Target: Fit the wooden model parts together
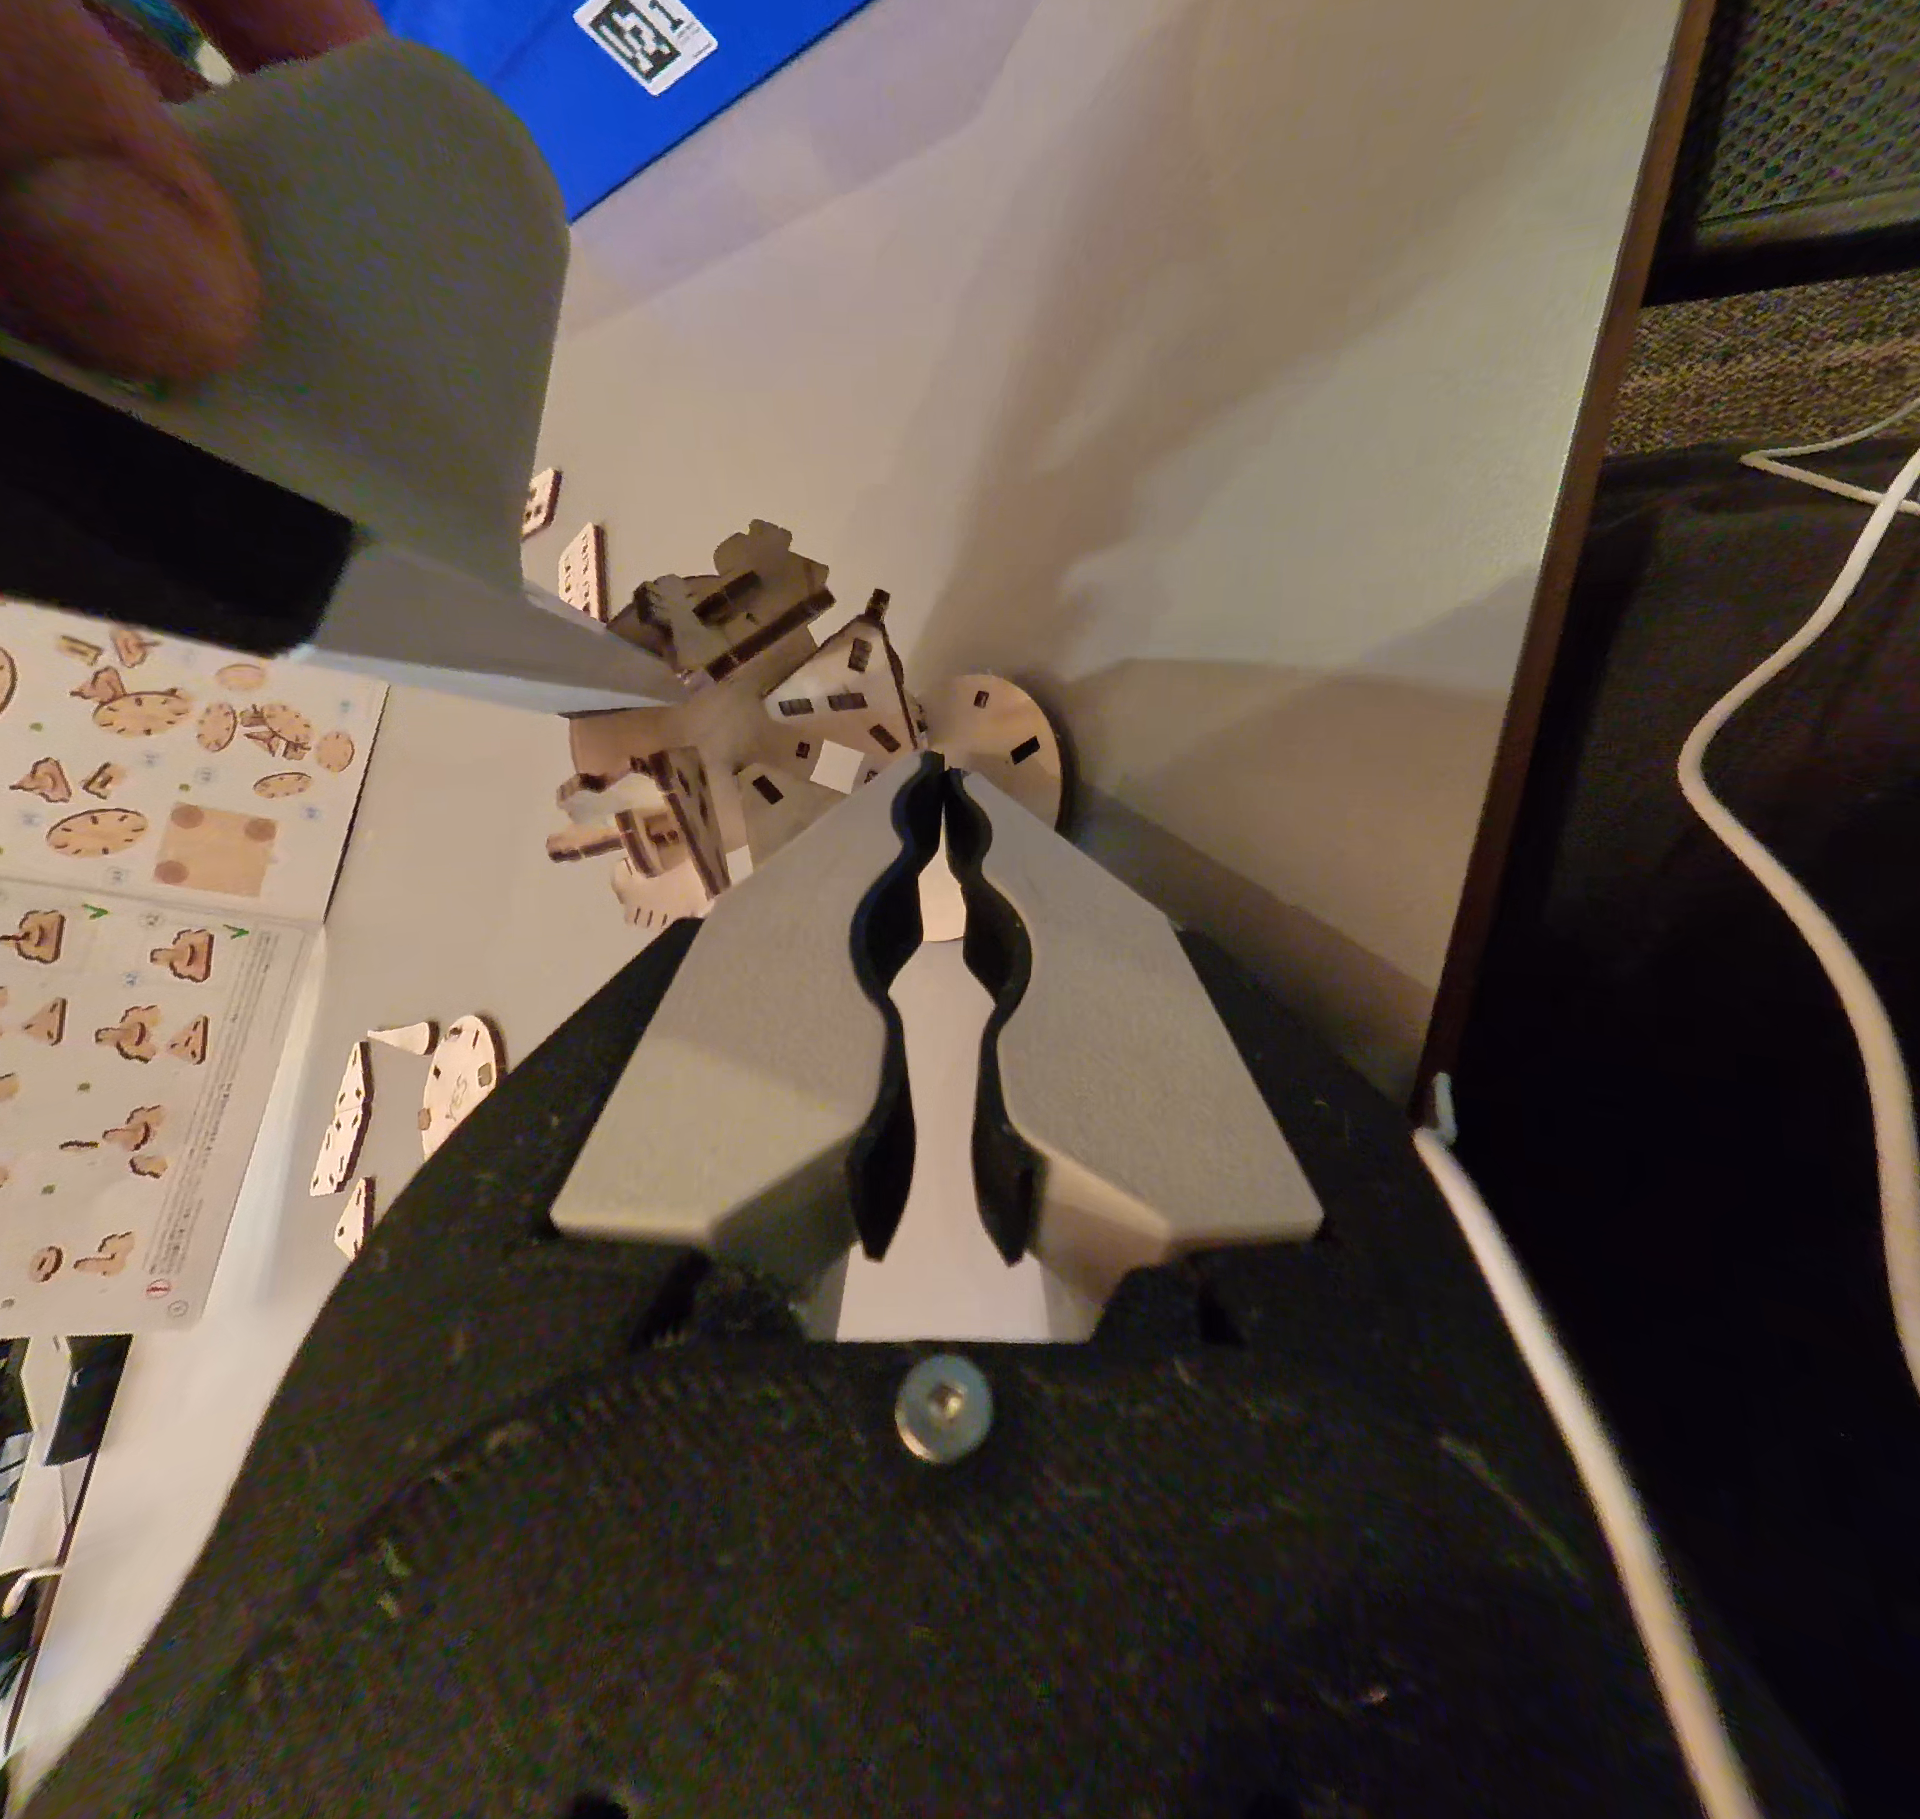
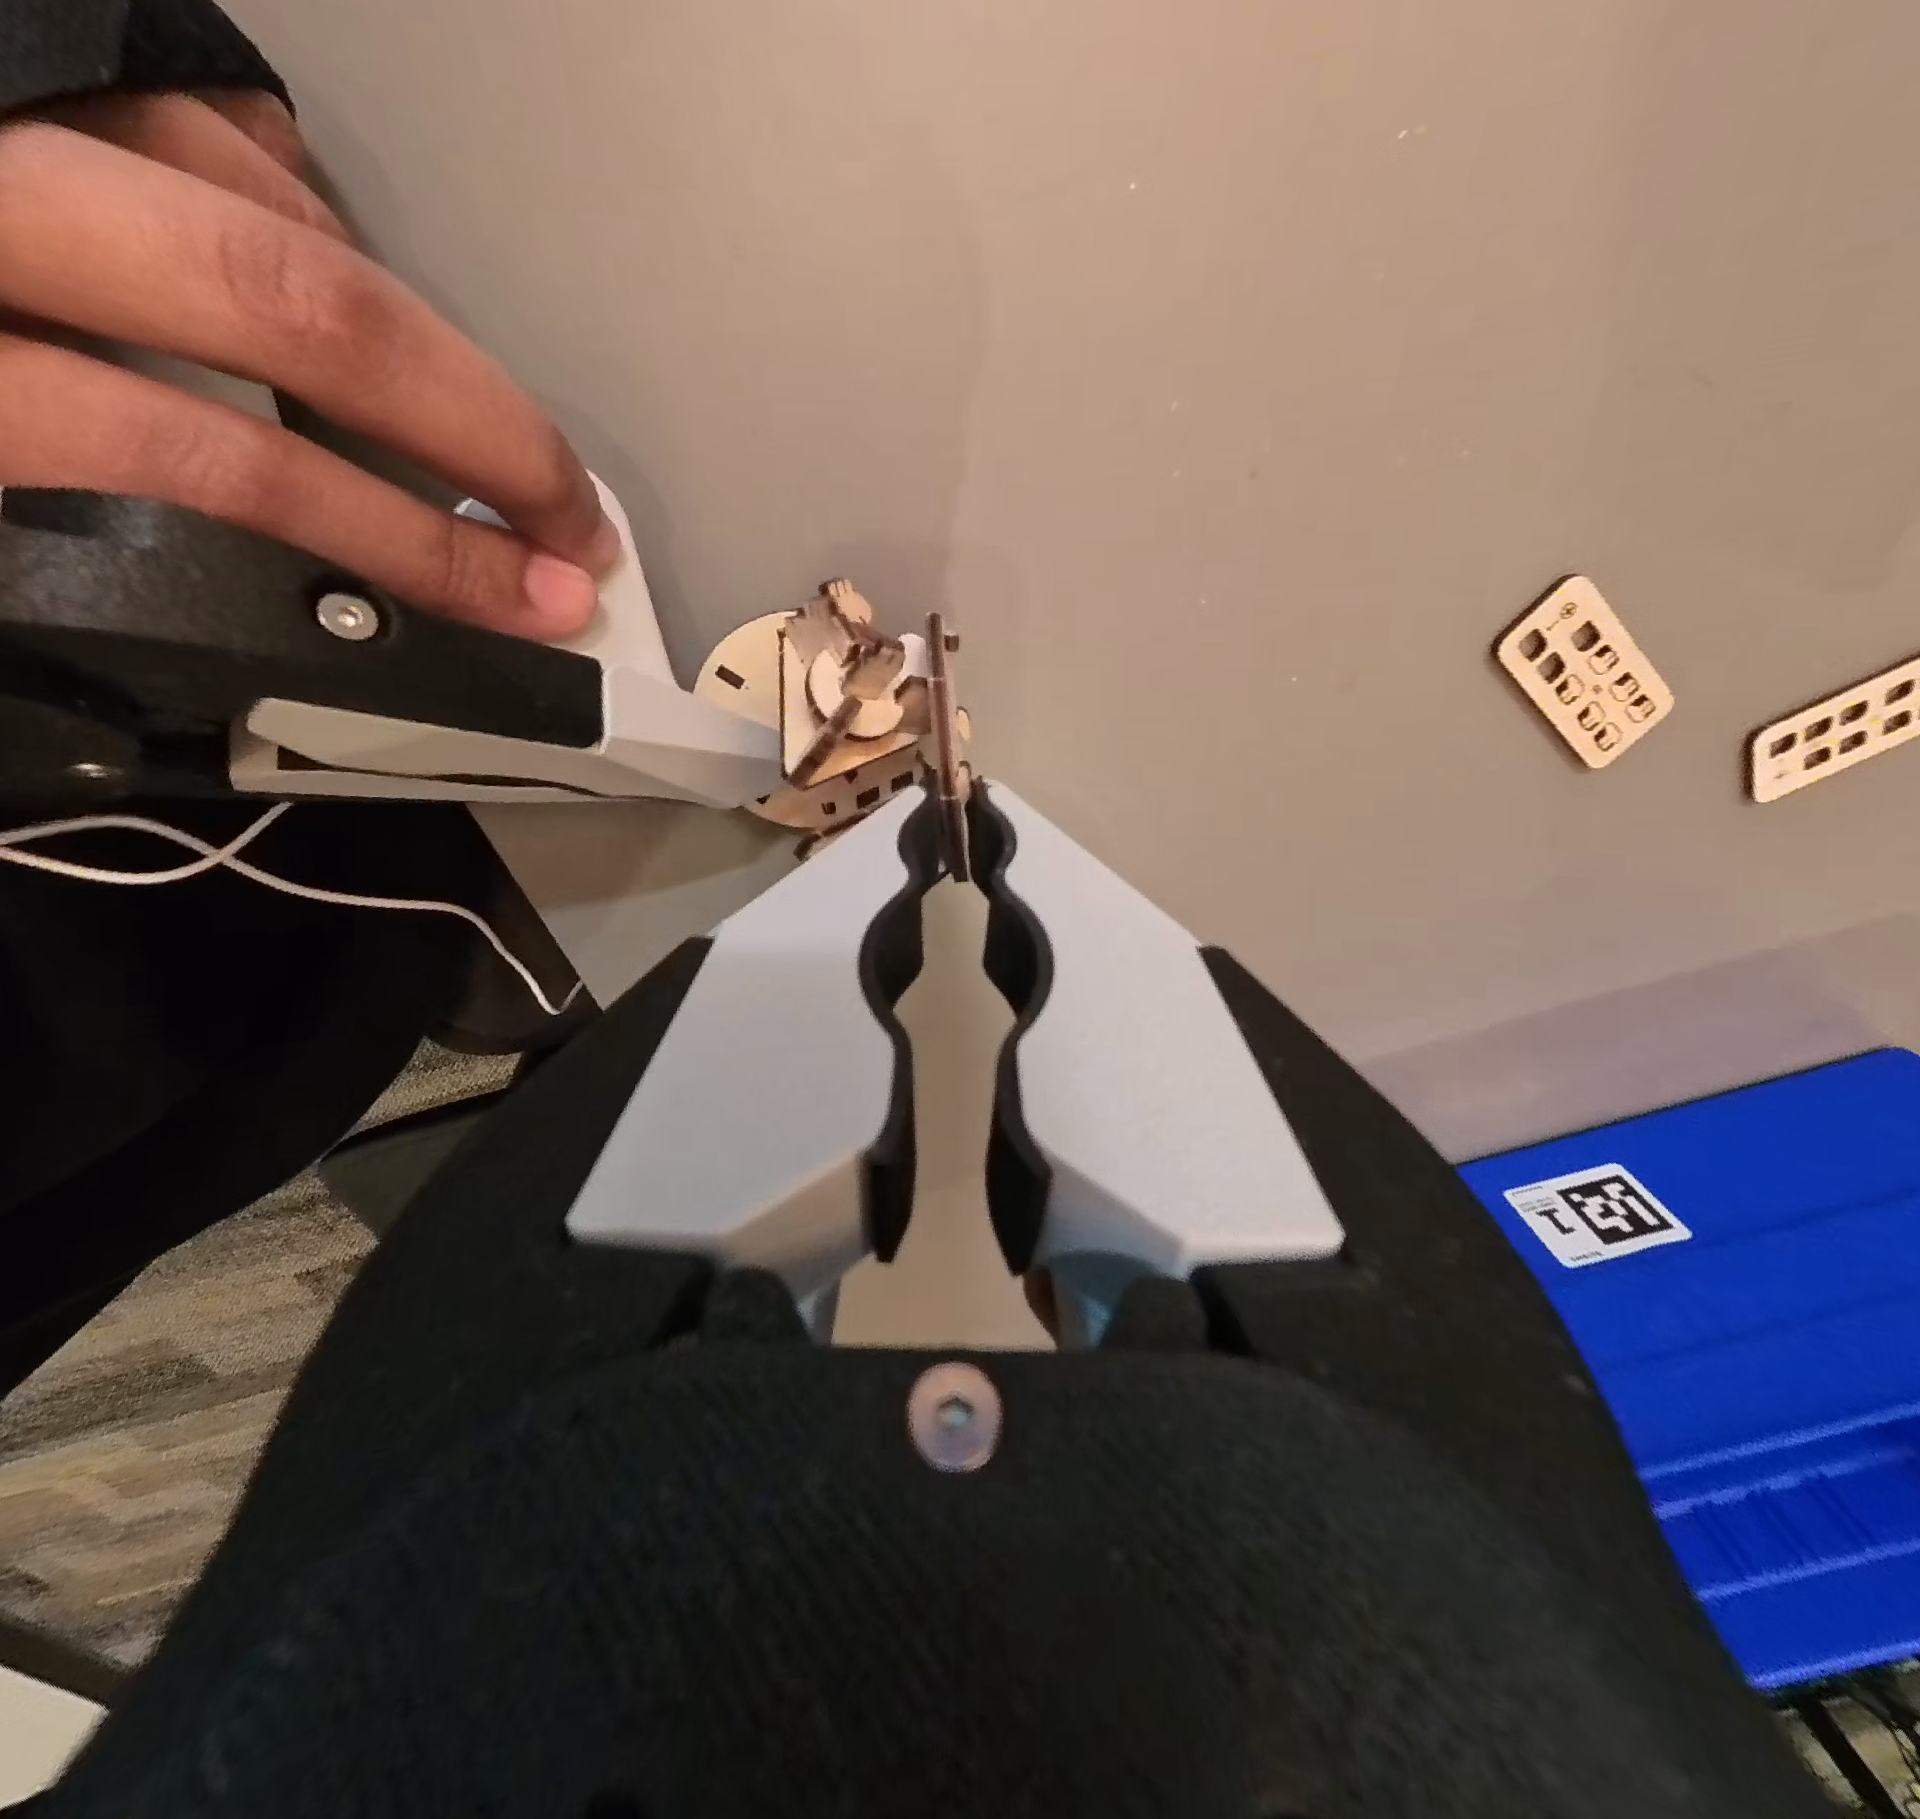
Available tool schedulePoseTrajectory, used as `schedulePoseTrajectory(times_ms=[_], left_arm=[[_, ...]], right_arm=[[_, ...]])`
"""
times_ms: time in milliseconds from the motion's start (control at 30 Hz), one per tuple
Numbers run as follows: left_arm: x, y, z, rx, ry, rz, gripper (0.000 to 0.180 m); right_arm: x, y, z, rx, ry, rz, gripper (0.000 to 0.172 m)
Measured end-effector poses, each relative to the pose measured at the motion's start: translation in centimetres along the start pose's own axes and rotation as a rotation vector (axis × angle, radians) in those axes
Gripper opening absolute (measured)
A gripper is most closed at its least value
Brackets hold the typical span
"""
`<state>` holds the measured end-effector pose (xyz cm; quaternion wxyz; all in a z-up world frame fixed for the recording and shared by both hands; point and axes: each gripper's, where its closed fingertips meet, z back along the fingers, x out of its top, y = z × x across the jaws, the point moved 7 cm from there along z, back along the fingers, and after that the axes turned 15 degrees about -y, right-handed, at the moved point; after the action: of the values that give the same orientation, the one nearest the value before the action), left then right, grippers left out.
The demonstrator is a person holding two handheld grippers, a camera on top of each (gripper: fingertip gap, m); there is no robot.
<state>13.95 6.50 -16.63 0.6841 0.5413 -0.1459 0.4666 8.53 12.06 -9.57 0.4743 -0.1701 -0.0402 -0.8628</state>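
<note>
Lying on surface: pale grey table (image 2: 1351, 315), carpet beyond its dark edge.
Model: wooden puzzle model (image 1: 748, 720) near that edge.
Right gripper (image 2: 951, 813): clamped on the model's thin upright panel (image 2: 943, 730), seen edge-on, long axis pointing away.
Left gripper (image 1: 940, 767): tips closed, against the model's round disc (image 1: 1013, 730); hold cannot be told.

Blue mat (image 2: 1714, 1406), instruction sheet (image 1: 156, 938), white cable (image 1: 1818, 834)

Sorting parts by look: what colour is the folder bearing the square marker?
Bright blue folder, clearest in the right wrist view.
</note>
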Motion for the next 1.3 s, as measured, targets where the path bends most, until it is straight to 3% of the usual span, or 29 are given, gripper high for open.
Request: schedulePoseTrajectory(times_ms=[500,633,800,933,1067,1167,1233,1300], left_arm=[[0.0,0.1,0.1,-0.007,-0.009,-0.004,0.0],[0.0,0.5,0.8,-0.059,-0.069,0.031,0.004],[1.7,3.0,3.8,-0.184,-0.346,0.234,0.003],[1.1,7.3,5.3,-0.268,-0.531,0.56,0.003],[-1.8,10.8,3.5,-0.412,-0.521,0.937,0.003],[-3.7,11.5,1.3,-0.558,-0.419,1.131,0.002],[-4.2,11.5,0.4,-0.623,-0.368,1.167,0.0],[-4.3,11.4,0.0,-0.628,-0.334,1.096,0.0]], right_arm=[[-0.3,-0.1,0.0,0.009,-0.048,-0.02,0.003],[-0.4,-0.1,0.0,0.004,-0.058,-0.017,0.003],[-0.5,-0.1,0.0,-0.001,-0.081,-0.02,0.003],[-0.7,0.0,0.1,-0.009,-0.1,-0.023,0.002],[-0.7,0.1,0.1,-0.023,-0.112,-0.019,0.003],[-0.8,0.2,0.2,-0.038,-0.118,-0.01,0.003],[-0.8,0.4,0.2,-0.047,-0.122,-0.006,0.003],[-0.8,0.5,0.2,-0.055,-0.126,-0.002,0.003]])
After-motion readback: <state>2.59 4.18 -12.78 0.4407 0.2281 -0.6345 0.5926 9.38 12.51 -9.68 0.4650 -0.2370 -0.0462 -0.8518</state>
